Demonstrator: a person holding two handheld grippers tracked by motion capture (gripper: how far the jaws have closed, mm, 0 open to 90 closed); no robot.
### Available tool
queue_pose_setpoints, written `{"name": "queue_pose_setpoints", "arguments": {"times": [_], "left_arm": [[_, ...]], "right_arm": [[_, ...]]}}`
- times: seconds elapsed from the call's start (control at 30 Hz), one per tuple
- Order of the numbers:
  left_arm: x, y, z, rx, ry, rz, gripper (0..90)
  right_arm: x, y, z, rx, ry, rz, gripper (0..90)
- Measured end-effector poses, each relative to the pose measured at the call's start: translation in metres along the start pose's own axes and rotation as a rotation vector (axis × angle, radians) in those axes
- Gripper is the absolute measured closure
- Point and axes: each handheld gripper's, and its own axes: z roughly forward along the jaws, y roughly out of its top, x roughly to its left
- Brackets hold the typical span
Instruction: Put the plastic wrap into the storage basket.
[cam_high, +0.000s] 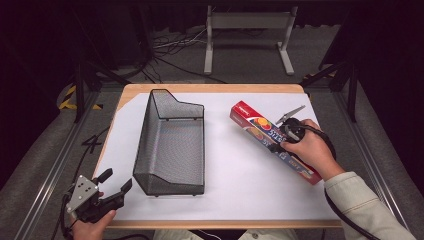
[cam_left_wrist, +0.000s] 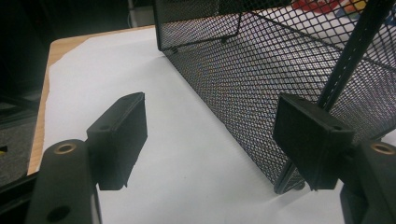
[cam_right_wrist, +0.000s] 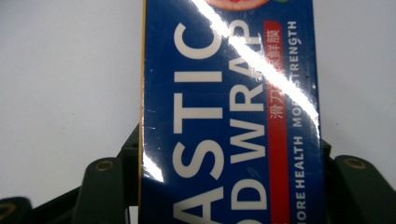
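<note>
Right gripper view: fingers (cam_right_wrist: 109, 182) clamp plastic wrap box (cam_right_wrist: 229, 116).

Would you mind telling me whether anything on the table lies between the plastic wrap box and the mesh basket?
Nothing visible does. Bare white table lies between the plastic wrap box, which the right gripper straddles, and the mesh basket; its near wall would still have to be cleared.

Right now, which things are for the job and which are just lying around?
Probably for the job:
- plastic wrap box, with the right gripper closed around it
- black mesh basket, beside the open left gripper

Just lying about:
- cables on the floor
- grey metal stand behind the table
</note>
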Motion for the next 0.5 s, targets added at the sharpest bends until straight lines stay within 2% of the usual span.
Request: {"name": "queue_pose_setpoints", "arguments": {"times": [0.2,0.27,0.5], "left_arm": [[0.0,0.0,0.0,0.001,0.001,-0.001,26.8],[0.0,0.0,0.0,-0.001,0.0,0.0,26.8],[0.0,0.0,0.0,0.001,0.002,-0.002,26.8]], "right_arm": [[0.004,0.006,-0.022,-0.008,0.021,0.0,39.7],[0.006,0.008,-0.028,-0.007,0.02,-0.014,39.7],[0.012,0.013,-0.041,-0.023,0.025,-0.017,39.7]]}}
